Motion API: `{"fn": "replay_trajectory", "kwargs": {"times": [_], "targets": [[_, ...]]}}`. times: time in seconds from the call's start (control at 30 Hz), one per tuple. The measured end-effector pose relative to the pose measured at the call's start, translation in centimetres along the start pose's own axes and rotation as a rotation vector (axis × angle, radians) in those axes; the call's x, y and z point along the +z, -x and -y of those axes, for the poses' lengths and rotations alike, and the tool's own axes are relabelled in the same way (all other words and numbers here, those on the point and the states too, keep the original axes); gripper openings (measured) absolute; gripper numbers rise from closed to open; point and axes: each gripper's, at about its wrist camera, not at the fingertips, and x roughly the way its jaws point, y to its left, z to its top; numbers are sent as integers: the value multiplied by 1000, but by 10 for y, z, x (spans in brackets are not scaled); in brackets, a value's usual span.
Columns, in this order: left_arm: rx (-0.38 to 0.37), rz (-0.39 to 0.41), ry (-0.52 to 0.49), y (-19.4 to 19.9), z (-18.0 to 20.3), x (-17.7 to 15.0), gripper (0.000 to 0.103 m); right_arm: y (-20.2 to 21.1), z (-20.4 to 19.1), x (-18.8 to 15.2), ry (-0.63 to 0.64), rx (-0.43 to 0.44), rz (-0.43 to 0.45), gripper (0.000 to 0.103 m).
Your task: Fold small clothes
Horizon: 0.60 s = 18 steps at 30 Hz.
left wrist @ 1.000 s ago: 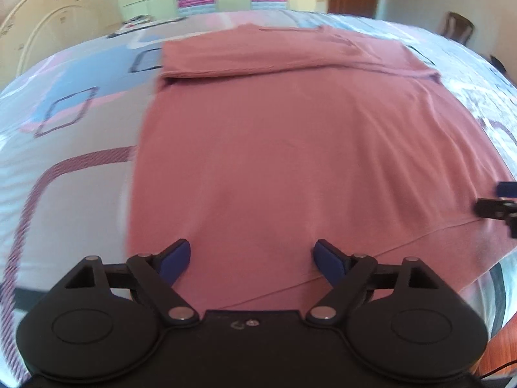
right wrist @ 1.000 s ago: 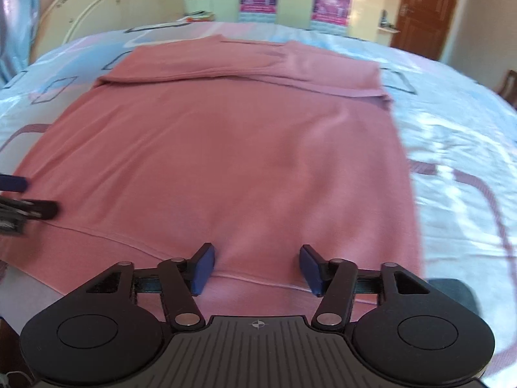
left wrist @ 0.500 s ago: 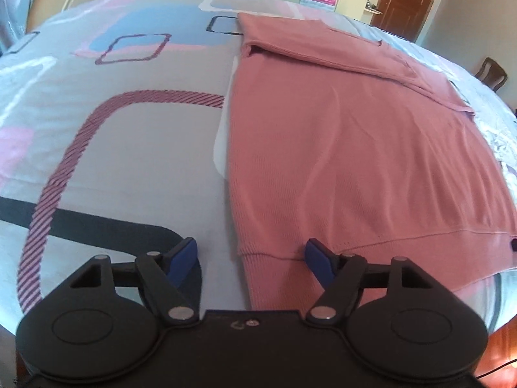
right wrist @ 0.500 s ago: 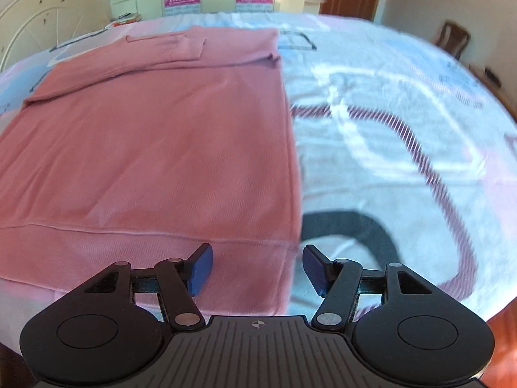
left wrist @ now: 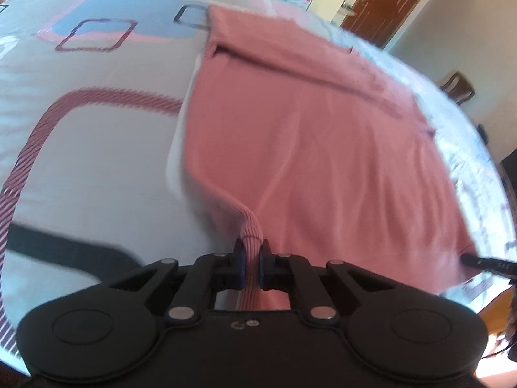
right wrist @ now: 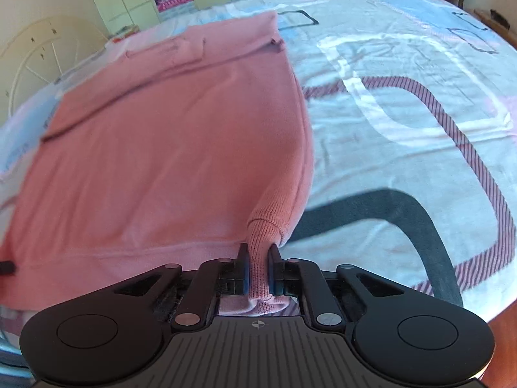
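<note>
Both tongs, left (left wrist: 251, 253) and right (right wrist: 257, 256), have closed (tilted downward) on the pink sweater's (left wrist: 323, 148) hem corners.

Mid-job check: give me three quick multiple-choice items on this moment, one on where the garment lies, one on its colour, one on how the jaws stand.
1. Where does the pink sweater lie?
A. On the patterned bedspread
B. Over a chair
C. On the floor

2. What colour is it?
A. Navy
B. Salmon pink
C. White

3. How does the left gripper stand?
A. Wide open above the cloth
B. Shut on nothing
C. Shut on the ribbed hem

Key: 1 A, it is spread flat on the bed cover. 2 B, plain in both views. 3 C, hem cloth is bunched between its jaws; the right gripper pinches the other hem corner likewise.
</note>
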Motion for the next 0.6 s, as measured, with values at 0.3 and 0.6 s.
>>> {"fn": "replay_trajectory", "kwargs": {"times": [0.3,0.6], "targets": [[-96,178,55,8,21,96,6,16,1,96,-60,164,142,10],[-69,303,131,-56,31,225,6,-59,3,245,-147,227,200,9]]}}
